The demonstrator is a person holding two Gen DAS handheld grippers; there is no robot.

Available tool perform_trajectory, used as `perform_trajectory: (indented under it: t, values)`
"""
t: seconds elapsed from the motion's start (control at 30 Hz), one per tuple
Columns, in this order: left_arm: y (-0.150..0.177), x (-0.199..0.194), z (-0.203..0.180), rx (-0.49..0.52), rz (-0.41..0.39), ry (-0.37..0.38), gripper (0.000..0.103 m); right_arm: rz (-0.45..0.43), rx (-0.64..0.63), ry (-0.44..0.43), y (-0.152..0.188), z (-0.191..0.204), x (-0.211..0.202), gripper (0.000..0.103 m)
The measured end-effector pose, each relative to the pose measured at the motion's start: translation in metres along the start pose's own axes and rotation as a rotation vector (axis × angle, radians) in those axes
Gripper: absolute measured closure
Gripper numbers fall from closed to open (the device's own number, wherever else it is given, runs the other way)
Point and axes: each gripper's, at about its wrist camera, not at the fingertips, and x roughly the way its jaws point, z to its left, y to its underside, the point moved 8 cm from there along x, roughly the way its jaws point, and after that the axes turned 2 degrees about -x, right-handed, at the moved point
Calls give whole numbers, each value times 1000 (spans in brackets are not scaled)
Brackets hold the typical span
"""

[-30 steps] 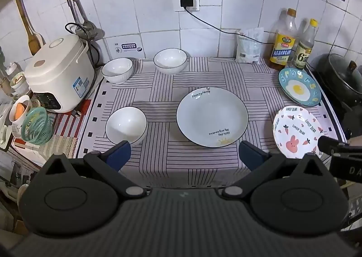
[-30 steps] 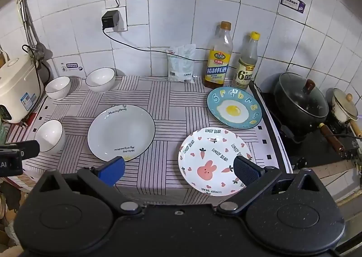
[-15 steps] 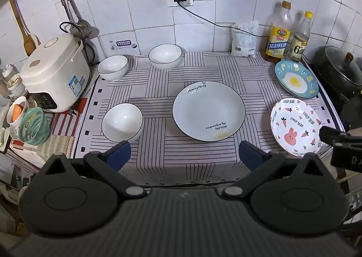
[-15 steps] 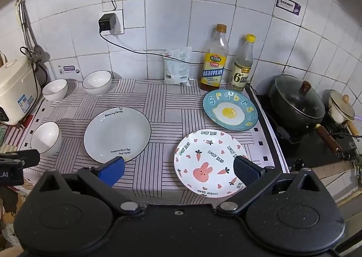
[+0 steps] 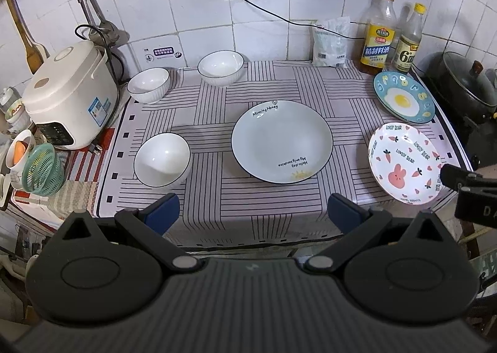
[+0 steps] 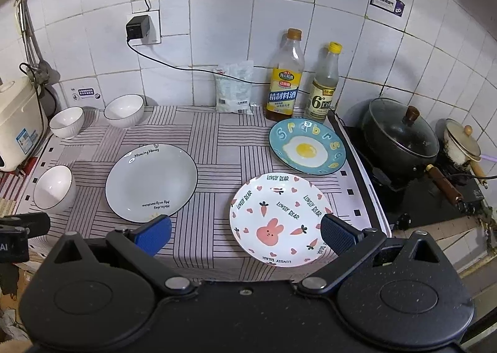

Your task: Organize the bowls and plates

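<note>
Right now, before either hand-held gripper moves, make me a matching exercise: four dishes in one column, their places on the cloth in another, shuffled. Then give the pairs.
Dishes
1. egg plate
2. rabbit plate
3. grey plate
4. ribbed bowl

Places
A. middle of the cloth, between the near bowl and the rabbit plate
B. back left, next to the rice cooker
C. back right, in front of the two bottles
D. front right, near the cloth's front edge

Pairs: 1-C, 2-D, 3-A, 4-B
</note>
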Motion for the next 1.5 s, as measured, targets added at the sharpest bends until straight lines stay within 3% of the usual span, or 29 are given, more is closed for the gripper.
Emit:
perform_trajectory:
  t: [0.83, 1.27, 1.5]
  values:
    - [-2, 6, 3, -18, 5, -30, 0, -10, -5, 11, 9, -1, 2, 0]
    - [-6, -11, 2, -94, -83, 4, 0, -13, -1, 10, 14, -1, 3, 0]
    - [-3, -7, 7, -128, -61, 12, 0, -14, 5, 13, 16, -3, 3, 0]
